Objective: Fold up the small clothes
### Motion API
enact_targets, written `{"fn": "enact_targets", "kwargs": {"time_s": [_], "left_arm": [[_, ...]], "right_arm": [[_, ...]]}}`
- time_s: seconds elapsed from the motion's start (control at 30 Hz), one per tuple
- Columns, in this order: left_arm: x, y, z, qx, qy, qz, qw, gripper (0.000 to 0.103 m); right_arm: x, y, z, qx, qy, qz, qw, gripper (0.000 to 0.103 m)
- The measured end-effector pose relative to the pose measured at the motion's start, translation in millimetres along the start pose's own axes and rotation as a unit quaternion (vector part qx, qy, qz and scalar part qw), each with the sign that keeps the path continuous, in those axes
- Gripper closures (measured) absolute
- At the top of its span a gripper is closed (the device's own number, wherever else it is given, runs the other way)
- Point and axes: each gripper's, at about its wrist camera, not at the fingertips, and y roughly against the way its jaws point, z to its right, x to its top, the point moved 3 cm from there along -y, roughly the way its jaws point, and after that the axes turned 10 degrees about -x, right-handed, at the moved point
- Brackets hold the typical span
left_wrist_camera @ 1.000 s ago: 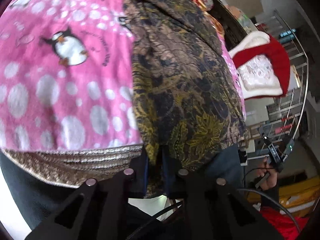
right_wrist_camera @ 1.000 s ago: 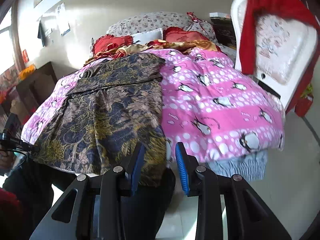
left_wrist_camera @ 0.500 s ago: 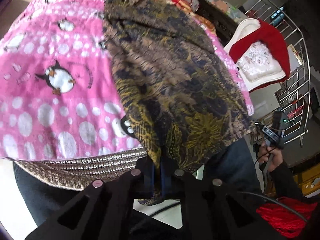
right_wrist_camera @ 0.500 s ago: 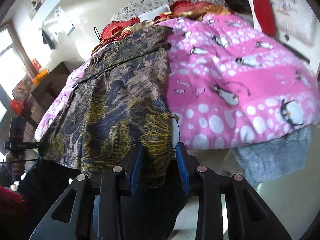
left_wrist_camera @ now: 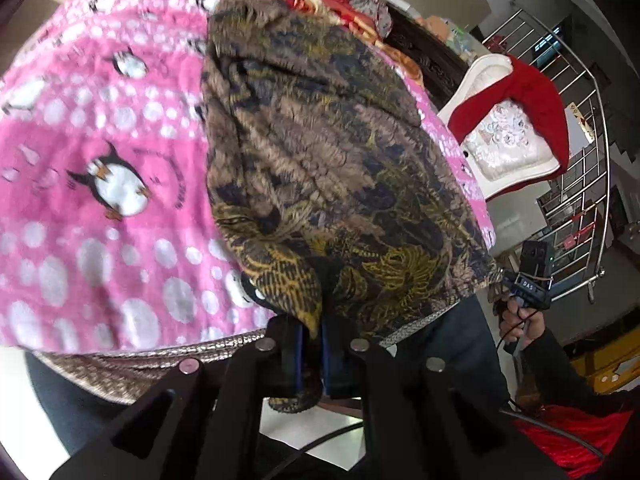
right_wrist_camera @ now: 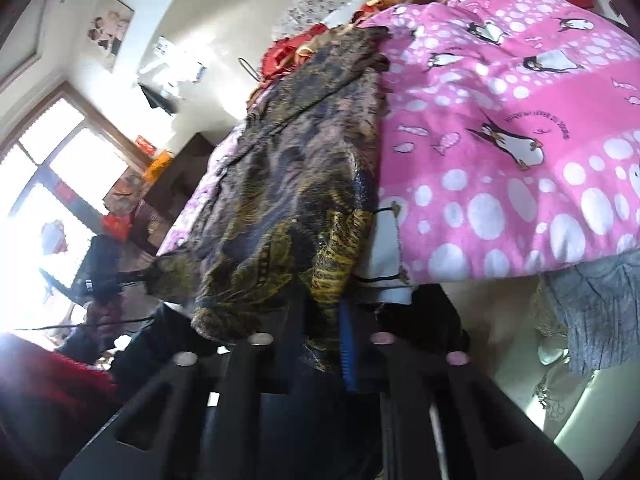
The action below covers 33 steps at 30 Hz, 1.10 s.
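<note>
A dark garment with a brown, navy and yellow leaf print (left_wrist_camera: 332, 160) lies lengthwise on a pink penguin blanket (left_wrist_camera: 100, 152) on the bed. My left gripper (left_wrist_camera: 311, 344) is shut on the garment's near left corner, with cloth hanging out below the blue pads. In the right wrist view the same garment (right_wrist_camera: 296, 184) runs away from me. My right gripper (right_wrist_camera: 326, 336) is shut on its near right corner, cloth bunched between the jaws. The garment's near hem is lifted off the bed edge.
A white chair with a red cloth over it (left_wrist_camera: 516, 136) stands right of the bed, in front of a metal railing (left_wrist_camera: 592, 184). Pillows and red bedding (right_wrist_camera: 360, 12) lie at the head. A dark cabinet (right_wrist_camera: 168, 200) stands by the window.
The right gripper has closed on the garment's corner. Both grippers have lifted and pushed the near hem forward, so the cloth bunches toward the head of the bed.
</note>
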Motion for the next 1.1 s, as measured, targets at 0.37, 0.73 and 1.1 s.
{"fn": "enact_targets", "kwargs": {"time_s": [0.37, 0.73, 1.1], "left_arm": [[-9, 28, 12, -0.03, 0.002, 0.037, 0.9989, 0.1], [-27, 145, 49, -0.069, -0.049, 0.089, 0.9925, 0.101], [19, 112, 53, -0.064, -0.073, 0.075, 0.9924, 0.1]], "right_arm": [[8, 23, -27, 0.018, 0.048, -0.001, 0.999, 0.093], [48, 157, -102, 0.045, 0.126, 0.137, 0.981, 0.094], [97, 161, -82, -0.078, 0.074, 0.168, 0.98, 0.097]]}}
